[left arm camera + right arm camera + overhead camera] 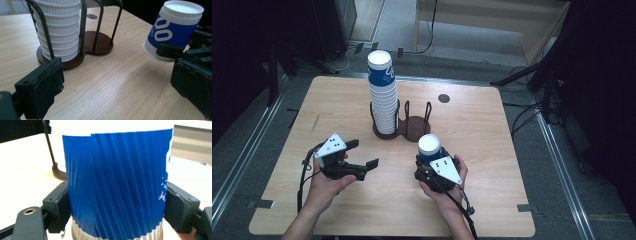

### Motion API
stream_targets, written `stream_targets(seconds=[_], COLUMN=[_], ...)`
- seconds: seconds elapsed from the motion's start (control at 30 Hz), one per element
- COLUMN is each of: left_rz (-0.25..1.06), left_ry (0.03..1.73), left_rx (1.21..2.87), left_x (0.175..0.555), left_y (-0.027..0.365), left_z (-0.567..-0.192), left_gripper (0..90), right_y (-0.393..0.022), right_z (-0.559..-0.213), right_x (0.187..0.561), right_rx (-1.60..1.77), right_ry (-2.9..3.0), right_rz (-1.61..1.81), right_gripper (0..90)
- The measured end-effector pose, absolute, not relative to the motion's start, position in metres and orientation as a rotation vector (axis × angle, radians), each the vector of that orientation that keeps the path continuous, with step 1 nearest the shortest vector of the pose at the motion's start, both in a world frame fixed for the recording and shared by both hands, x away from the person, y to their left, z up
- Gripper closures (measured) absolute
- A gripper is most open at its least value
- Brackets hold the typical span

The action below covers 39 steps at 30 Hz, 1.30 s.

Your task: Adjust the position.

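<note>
The right claw [430,161] pinches an upturned blue cup [430,148] at its sides, tilted just above the table [492,150] toward the near edge, right of middle, probably so it can go onto the rack [401,125]. The left claw [362,155] is spread, holding nothing, apparently waiting. The stack [382,95] fills the rack's left ring near the far edge.

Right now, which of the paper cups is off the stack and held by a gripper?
The single blue cup, clamped upside down in the right gripper near the table's front. All the other cups sit nested in the wire holder.
</note>
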<state>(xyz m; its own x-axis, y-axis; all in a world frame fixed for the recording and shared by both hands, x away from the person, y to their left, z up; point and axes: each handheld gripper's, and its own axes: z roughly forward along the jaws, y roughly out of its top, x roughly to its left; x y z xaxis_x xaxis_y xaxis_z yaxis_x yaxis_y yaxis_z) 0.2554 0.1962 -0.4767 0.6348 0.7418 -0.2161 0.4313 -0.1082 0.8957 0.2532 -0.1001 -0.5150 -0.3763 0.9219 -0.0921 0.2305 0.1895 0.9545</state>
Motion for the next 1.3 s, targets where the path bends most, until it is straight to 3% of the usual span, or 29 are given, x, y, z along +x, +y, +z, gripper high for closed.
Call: stream_targets(seconds=[0.27,0.37,1.3], left_rz=[0.277,0.281,0.19], left_ry=[0.919,0.92,0.823], left_rx=[1.826,1.83,1.897], left_x=[0.255,0.254,0.243], left_y=[0.181,0.175,0.153], left_z=[-0.477,-0.477,-0.472], left_gripper=[1.4,5.6,14.0], right_y=[-0.088,-0.085,-0.051], right_z=[-0.52,-0.523,-0.543], right_x=[0.246,0.244,0.222], right_rx=[0.956,0.923,0.6], right_ry=[1.795,1.8,1.888], right_rz=[1.172,1.158,1.088], right_gripper=[19.4,19.4,20.0])
